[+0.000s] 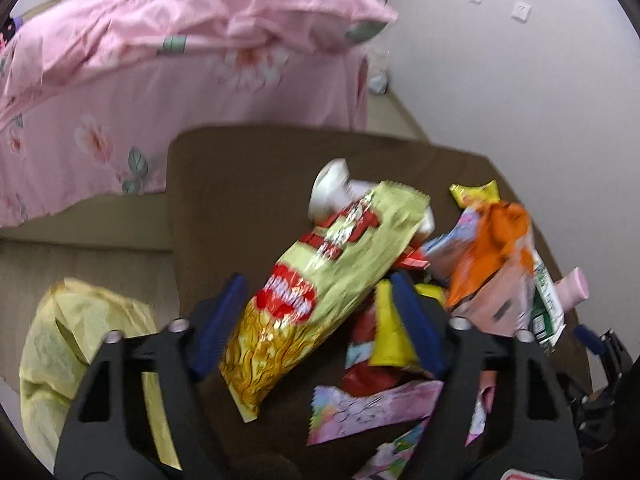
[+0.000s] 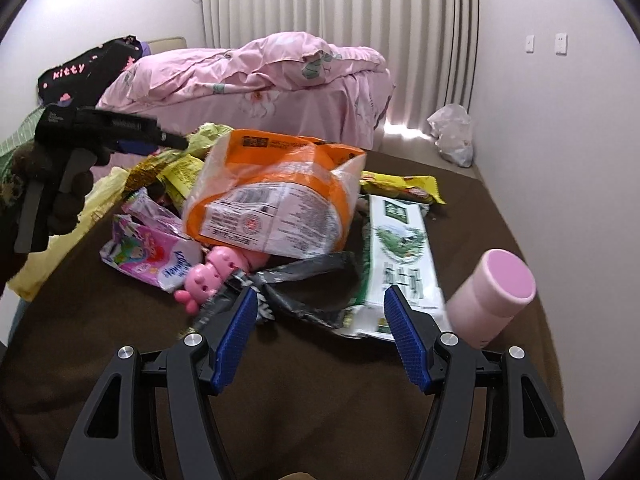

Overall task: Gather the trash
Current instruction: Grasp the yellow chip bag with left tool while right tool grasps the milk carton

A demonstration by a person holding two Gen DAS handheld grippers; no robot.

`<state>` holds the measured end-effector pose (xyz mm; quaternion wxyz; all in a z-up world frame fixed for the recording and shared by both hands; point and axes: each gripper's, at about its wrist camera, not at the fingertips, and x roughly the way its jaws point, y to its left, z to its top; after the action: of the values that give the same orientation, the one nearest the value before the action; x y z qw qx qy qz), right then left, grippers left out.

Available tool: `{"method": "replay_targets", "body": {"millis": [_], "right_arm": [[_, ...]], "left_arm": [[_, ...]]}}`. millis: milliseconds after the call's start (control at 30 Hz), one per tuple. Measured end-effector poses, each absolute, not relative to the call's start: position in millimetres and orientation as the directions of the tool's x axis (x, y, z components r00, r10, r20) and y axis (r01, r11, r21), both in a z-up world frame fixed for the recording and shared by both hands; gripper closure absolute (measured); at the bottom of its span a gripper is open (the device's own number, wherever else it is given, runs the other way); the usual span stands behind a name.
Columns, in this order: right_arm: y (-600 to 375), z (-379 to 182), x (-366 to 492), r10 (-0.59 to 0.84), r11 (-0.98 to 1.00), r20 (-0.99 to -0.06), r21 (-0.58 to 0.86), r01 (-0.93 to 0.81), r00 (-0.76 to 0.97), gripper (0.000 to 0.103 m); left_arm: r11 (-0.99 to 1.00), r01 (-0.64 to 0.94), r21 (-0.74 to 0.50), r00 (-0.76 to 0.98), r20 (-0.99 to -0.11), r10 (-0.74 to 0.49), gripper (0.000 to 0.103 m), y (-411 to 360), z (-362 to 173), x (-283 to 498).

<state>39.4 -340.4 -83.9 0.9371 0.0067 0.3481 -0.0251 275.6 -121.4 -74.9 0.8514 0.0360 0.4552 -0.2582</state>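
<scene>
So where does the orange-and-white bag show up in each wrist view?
Left wrist: orange-and-white bag sits right of centre, beyond the left gripper.
Right wrist: same bag, centre, atop the pile, beyond the right gripper.
Shared landmark: the pink bottle, lying right of the bag in both.

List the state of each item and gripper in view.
left gripper: open, straddling the chip bag
chip bag: tilted on the pile
right gripper: open, empty
orange bag: torn open, crumpled
pink cup: tipped over
pink toy: lying down
yellow plastic bag: crumpled
</scene>
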Motion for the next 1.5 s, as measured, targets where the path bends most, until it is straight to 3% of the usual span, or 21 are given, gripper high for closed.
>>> {"method": "replay_targets", "body": {"millis": [67,233,333,533,700,867,1200,1233,1333,1500], "right_arm": [[-347,-85,40,-0.053,0.998,-0.656,-0.008,0.064,0.753,0.041],[-360,-88,49,-0.123,0.990,-0.659,-0.034,0.134,0.742,0.041],[-367,-88,56,-0.147,0.985,-0.659,-0.029,0.171,0.737,0.041],[-370,-80,90,-0.183,0.980,-0.677,-0.071,0.184,0.713,0.041],[-385,-63,133,-0.187,0.982,-0.731,-0.114,0.154,0.656,0.041],[-402,-74,166,-0.114,0.989,-0.812,-0.040,0.142,0.572,0.041],[-420,-106,212,-0.090,0.981,-0.908,-0.009,0.196,0.409,0.041],[-425,-109,214,-0.072,0.977,-0.919,0.013,0.212,0.387,0.044],[-431,-97,205,-0.014,0.968,-0.896,0.099,0.231,0.445,0.051],[-417,-51,162,-0.056,0.981,-0.789,0.070,0.181,0.611,0.052]], "left_arm": [[0.868,0.457,-0.193,0.458,-0.786,-0.416,0.040,-117,-77,270],[0.880,0.433,-0.198,0.493,-0.765,-0.415,0.063,-109,-72,240],[0.879,0.417,-0.231,0.469,-0.774,-0.426,0.069,-105,-75,228],[0.850,0.438,-0.291,0.424,-0.768,-0.481,0.068,-106,-75,204],[0.864,0.426,-0.267,0.481,-0.742,-0.467,0.057,-102,-67,198],[0.864,0.409,-0.292,0.527,-0.698,-0.485,0.051,-93,-61,197],[0.873,0.352,-0.337,0.533,-0.695,-0.483,0.050,-71,-70,208],[0.874,0.349,-0.338,0.533,-0.696,-0.482,0.050,-70,-71,208],[0.874,0.341,-0.346,0.533,-0.695,-0.483,0.050,-66,-71,209],[0.873,0.328,-0.361,0.539,-0.688,-0.487,0.047,-63,-71,211]]}}
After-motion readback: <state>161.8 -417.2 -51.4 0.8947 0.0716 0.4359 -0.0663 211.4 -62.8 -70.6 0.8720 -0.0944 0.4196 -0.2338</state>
